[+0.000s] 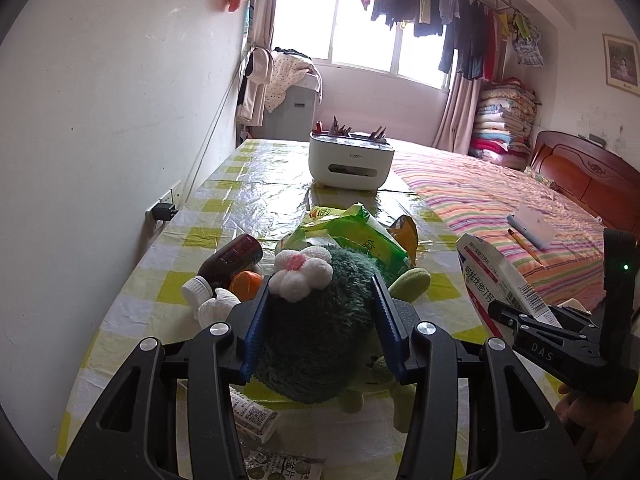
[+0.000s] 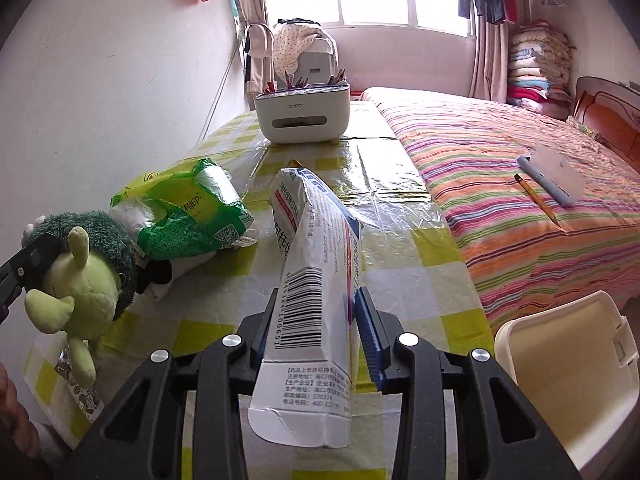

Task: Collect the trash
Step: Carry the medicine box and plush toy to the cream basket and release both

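Observation:
My left gripper [image 1: 320,292] is shut on a green plush toy [image 1: 316,320] with a white flower, held above the table; it also shows at the left of the right wrist view [image 2: 84,280]. My right gripper [image 2: 316,308] is shut on a white and blue medicine box [image 2: 316,280], which also shows in the left wrist view [image 1: 500,276]. On the yellow checked table [image 1: 240,200] lie a green tissue pack [image 1: 360,236], a brown bottle [image 1: 228,264], an orange cap [image 1: 246,284], crumpled tissue [image 1: 216,308] and a foil sachet [image 1: 276,466].
A white tissue box organiser [image 1: 350,160] stands at the table's far end. A cream bin [image 2: 568,384] is at the lower right beside the table. A striped bed [image 2: 520,184] with a pen and notebook lies to the right. A wall socket [image 1: 164,210] is on the left.

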`<control>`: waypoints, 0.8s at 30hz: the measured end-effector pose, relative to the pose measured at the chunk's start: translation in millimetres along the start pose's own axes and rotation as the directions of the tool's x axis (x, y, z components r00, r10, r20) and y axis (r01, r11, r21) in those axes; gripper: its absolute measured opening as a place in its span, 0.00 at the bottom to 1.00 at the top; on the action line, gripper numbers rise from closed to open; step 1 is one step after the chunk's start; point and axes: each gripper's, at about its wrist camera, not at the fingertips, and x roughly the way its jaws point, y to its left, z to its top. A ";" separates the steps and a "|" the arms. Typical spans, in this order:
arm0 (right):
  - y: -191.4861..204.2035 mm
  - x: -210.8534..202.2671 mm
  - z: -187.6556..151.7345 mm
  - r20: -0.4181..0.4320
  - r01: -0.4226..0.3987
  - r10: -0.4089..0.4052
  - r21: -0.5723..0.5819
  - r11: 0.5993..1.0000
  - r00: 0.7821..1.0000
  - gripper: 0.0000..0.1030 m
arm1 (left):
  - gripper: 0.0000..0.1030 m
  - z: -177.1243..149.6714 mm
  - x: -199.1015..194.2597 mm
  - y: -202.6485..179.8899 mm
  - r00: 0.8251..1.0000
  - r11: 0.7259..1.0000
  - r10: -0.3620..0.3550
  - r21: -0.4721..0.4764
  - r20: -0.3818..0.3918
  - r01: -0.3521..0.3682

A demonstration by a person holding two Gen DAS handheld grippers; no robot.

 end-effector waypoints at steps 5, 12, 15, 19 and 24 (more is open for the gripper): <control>-22.2 -16.1 -3.3 0.038 0.036 -0.038 0.041 0.998 0.999 0.34 | 0.45 0.2 2.0 -26.2 0.999 0.999 -0.047 0.026 -0.003 0.047; -56.5 -37.9 -7.3 0.083 0.095 -0.105 0.118 0.988 0.991 0.34 | 0.45 -1.2 3.8 -75.7 0.991 0.988 -0.133 0.073 -0.015 0.133; -77.9 -47.8 -11.1 0.099 0.123 -0.141 0.169 0.978 0.985 0.34 | 0.45 -2.9 5.5 -100.1 0.983 0.979 -0.180 0.096 -0.025 0.182; -104.6 -63.6 -17.7 0.127 0.174 -0.208 0.236 0.956 0.970 0.34 | 0.45 -6.6 8.0 -127.8 0.969 0.962 -0.241 0.117 -0.048 0.245; -135.1 -82.1 -30.1 0.140 0.229 -0.287 0.329 0.916 0.948 0.34 | 0.45 -11.1 11.3 -154.4 0.951 0.942 -0.300 0.131 -0.079 0.309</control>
